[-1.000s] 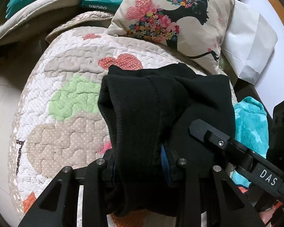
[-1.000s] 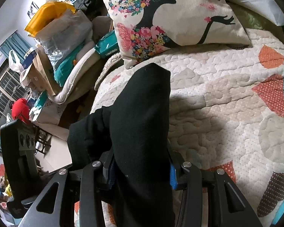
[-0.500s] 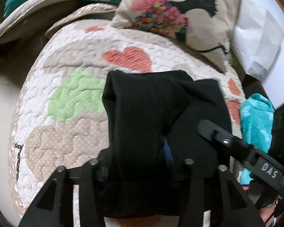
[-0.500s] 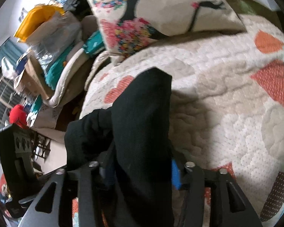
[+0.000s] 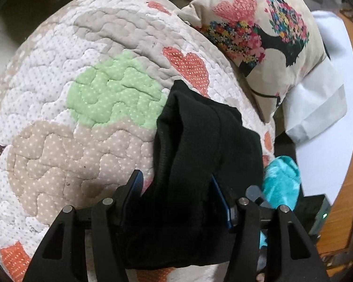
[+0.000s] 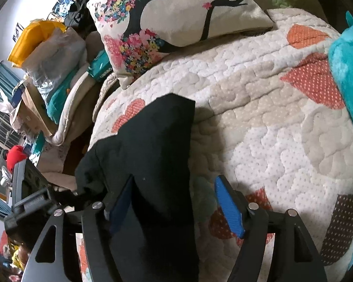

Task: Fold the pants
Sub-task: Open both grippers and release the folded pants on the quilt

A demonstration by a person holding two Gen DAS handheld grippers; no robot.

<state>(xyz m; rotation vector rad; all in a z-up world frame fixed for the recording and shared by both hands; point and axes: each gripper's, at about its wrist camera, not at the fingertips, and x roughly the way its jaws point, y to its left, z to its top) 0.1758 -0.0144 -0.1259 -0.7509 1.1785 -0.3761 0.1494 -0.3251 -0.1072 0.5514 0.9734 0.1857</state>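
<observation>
The black pants (image 5: pixel 200 155) lie bunched and folded on the quilted bed cover (image 5: pixel 82 122). My left gripper (image 5: pixel 176 188) has its blue-padded jaws spread, and the black cloth lies loosely between them. In the right wrist view the pants (image 6: pixel 153 155) lie on the quilt (image 6: pixel 270 129). My right gripper (image 6: pixel 174 195) is open, its blue pads wide apart, with the cloth against the left pad and a gap to the right pad (image 6: pixel 230 209). The left gripper's body (image 6: pixel 28 188) shows at the left edge of that view.
A floral silhouette pillow (image 5: pixel 266 30) (image 6: pixel 176 11) lies at the head of the bed. A teal fleece item (image 5: pixel 282 183) (image 6: pixel 348 77) lies to the right. White paper (image 5: pixel 317 108) sits beyond the pillow. Bags and clutter (image 6: pixel 47 54) are piled left of the bed.
Both grippers lowered the pants onto the quilt and opened, letting go of the cloth. The left wrist view swung left, and the right gripper's pads now stand wide apart.
</observation>
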